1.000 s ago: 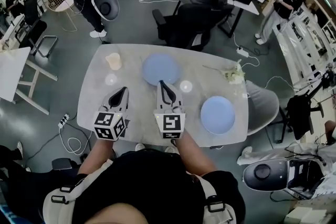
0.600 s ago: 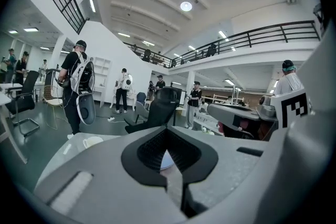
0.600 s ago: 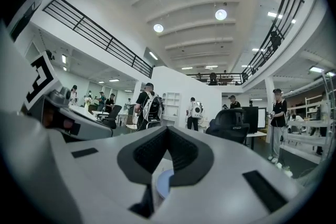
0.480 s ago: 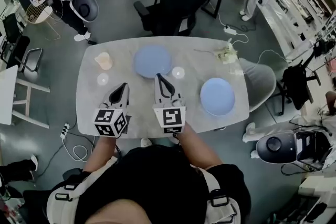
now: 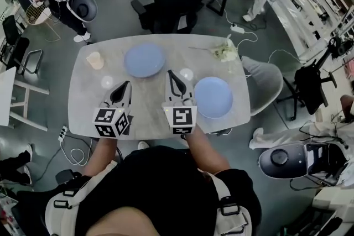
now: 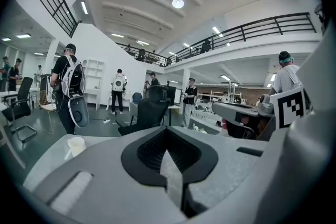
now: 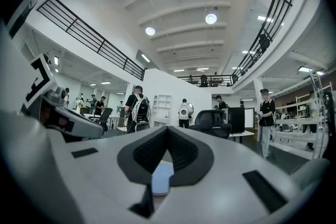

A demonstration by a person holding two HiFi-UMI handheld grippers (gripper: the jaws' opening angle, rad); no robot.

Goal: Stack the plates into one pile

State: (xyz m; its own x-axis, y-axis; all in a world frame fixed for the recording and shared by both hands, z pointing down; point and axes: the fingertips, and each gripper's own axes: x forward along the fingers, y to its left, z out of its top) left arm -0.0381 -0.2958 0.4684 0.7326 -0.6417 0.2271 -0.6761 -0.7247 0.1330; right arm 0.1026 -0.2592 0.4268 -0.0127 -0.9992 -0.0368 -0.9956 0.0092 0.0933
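Two light blue plates lie apart on the grey table (image 5: 155,110): one at the far middle (image 5: 145,59), the other at the right, near the front edge (image 5: 213,96). My left gripper (image 5: 126,84) hovers over the table's middle left, shut and empty. My right gripper (image 5: 172,73) is beside it, shut and empty, just left of the right-hand plate. In the right gripper view a patch of blue plate (image 7: 161,178) shows below the closed jaws (image 7: 168,131). The left gripper view shows its closed jaws (image 6: 167,131) over bare table.
A cream cup (image 5: 95,59) stands at the far left of the table, also seen as the cup (image 6: 76,145). Two small clear glasses (image 5: 107,82) (image 5: 187,74) and a sprig of flowers (image 5: 224,52) lie on it. Office chairs (image 5: 166,5) and several people stand around.
Both grippers have shifted to the right across the table, and the right one is now closer to the right-hand plate. Both stay shut and empty.
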